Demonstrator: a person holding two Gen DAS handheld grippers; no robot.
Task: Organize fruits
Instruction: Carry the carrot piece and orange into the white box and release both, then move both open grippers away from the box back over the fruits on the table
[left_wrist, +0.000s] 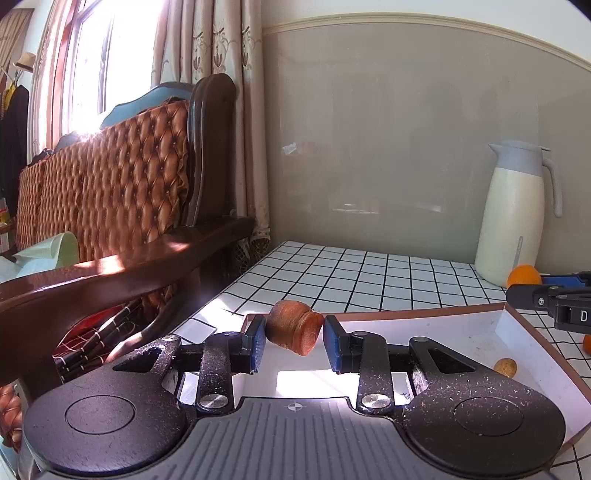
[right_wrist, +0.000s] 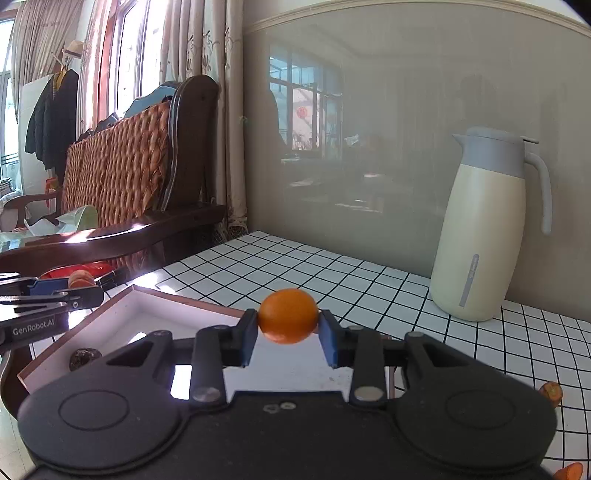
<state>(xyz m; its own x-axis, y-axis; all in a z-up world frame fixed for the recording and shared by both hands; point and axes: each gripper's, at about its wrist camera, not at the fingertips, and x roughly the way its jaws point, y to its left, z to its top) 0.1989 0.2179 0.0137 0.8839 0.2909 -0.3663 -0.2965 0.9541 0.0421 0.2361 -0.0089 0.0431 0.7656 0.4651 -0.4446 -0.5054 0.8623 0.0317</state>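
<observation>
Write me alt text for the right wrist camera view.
The right gripper pinches an orange fruit above a white tray on a grid-patterned table. A cream thermos jug stands right; the left gripper holds a brown fruit at left.

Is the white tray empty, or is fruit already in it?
Not empty: the white tray holds a small tan fruit and, in the right wrist view, a dark one.
</observation>
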